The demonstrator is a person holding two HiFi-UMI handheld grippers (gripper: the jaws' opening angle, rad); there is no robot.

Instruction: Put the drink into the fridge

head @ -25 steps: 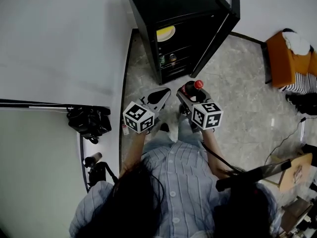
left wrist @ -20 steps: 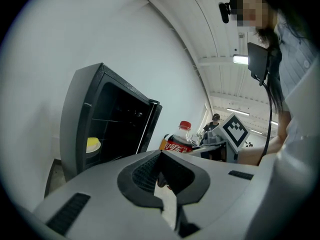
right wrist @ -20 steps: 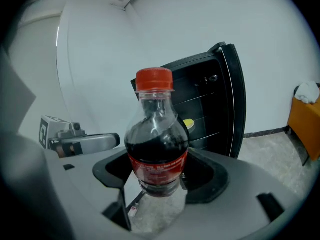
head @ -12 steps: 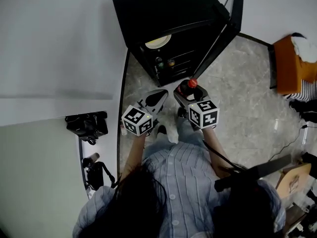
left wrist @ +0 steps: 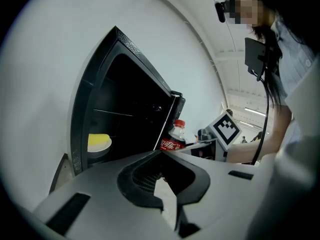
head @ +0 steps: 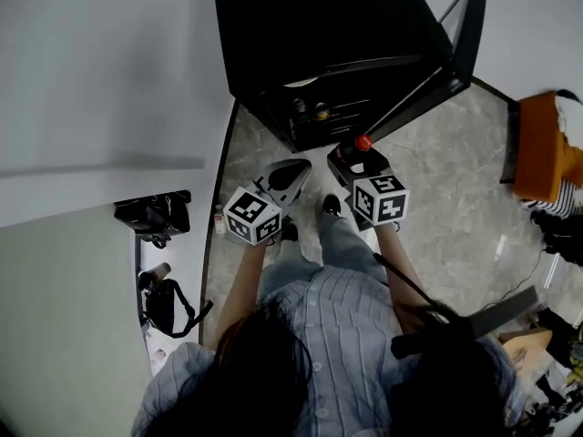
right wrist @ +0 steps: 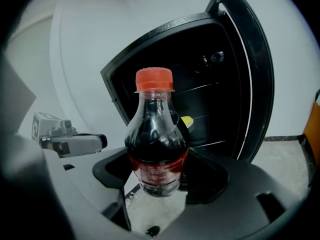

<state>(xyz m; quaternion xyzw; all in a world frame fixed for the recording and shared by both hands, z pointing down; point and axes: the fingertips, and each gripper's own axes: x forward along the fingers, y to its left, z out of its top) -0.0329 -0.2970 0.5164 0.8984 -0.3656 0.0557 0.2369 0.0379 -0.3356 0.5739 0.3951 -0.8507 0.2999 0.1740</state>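
Right gripper point(head: 351, 156) clamped on the one cola bottle point(right wrist: 156, 144), upright, facing the one open fridge point(head: 310, 35). Left gripper point(left wrist: 162, 181) closed, empty. Fridge shelves dark, contents unreadable.

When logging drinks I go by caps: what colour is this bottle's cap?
Red cap, clearest in the right gripper view.

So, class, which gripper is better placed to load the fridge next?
The right gripper: it holds the cola bottle facing the open fridge; the left gripper is empty.
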